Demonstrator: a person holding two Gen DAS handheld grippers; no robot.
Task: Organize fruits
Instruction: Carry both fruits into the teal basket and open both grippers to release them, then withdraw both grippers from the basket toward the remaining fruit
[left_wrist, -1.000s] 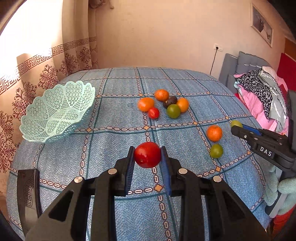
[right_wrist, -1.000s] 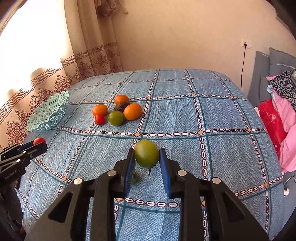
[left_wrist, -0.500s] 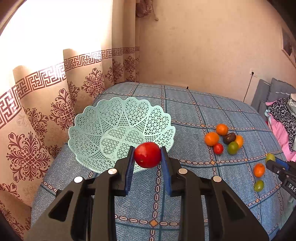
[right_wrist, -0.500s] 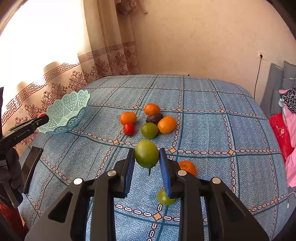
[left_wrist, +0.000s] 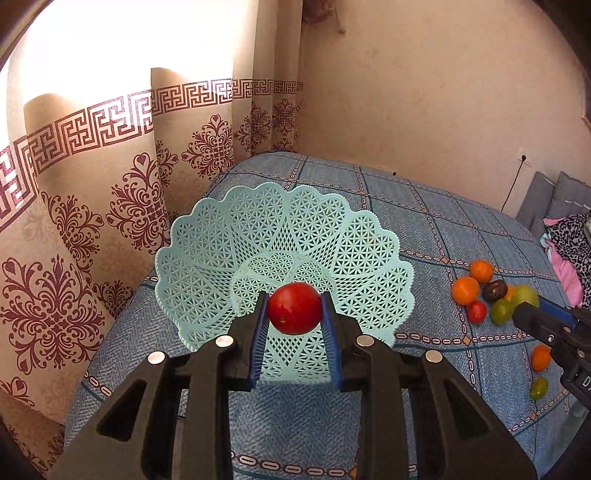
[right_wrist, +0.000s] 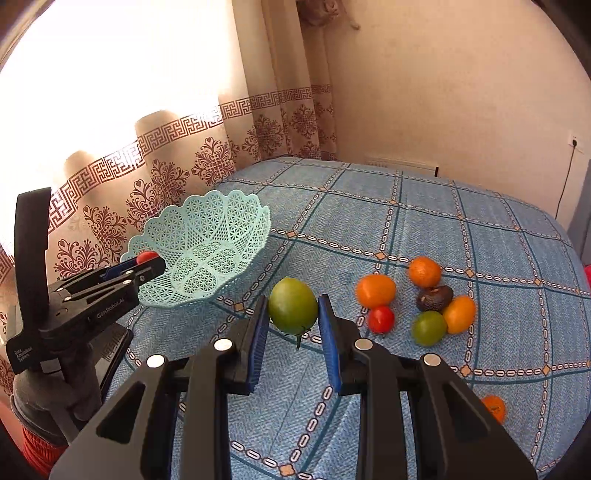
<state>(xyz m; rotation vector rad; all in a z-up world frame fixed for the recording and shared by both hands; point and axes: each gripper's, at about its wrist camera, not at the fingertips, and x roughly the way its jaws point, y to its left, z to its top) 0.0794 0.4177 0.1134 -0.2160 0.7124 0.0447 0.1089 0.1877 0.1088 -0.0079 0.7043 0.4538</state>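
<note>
Left wrist view: the left gripper (left_wrist: 294, 314) grips a red tomato (left_wrist: 294, 308) between its blue pads, poised over the near rim of a mint-green lattice basket (left_wrist: 221, 258). The basket sits straight ahead of the fingers on a blue checked bedspread (left_wrist: 443, 229), with a patterned curtain (left_wrist: 92, 221) to the tool's left. Well off to the right lies a cluster of fruit: two oranges (left_wrist: 465, 290), a dark avocado (left_wrist: 494, 290), a small red tomato (left_wrist: 477, 311) and a green tomato (left_wrist: 501, 311). The right gripper (left_wrist: 532, 314) enters from the right edge, with a single orange (left_wrist: 540, 357) and a small green fruit (left_wrist: 538, 388) beyond it.

Right wrist view: the right gripper (right_wrist: 293, 317) clamps a large green tomato (right_wrist: 293, 305), stem hanging down, above the bedspread (right_wrist: 406, 206). The basket (right_wrist: 207, 254) stands ahead and to the left; the left gripper (right_wrist: 147, 260) reaches over its near-left rim with the red tomato (right_wrist: 147, 256) just showing at its tips. To the right of the fingers rests the fruit cluster, three orange fruits (right_wrist: 376, 290) around the avocado (right_wrist: 434, 297), the small red tomato (right_wrist: 381, 319) and the green tomato (right_wrist: 428, 328). Another orange (right_wrist: 492, 407) lies near the tool's right side.
</note>
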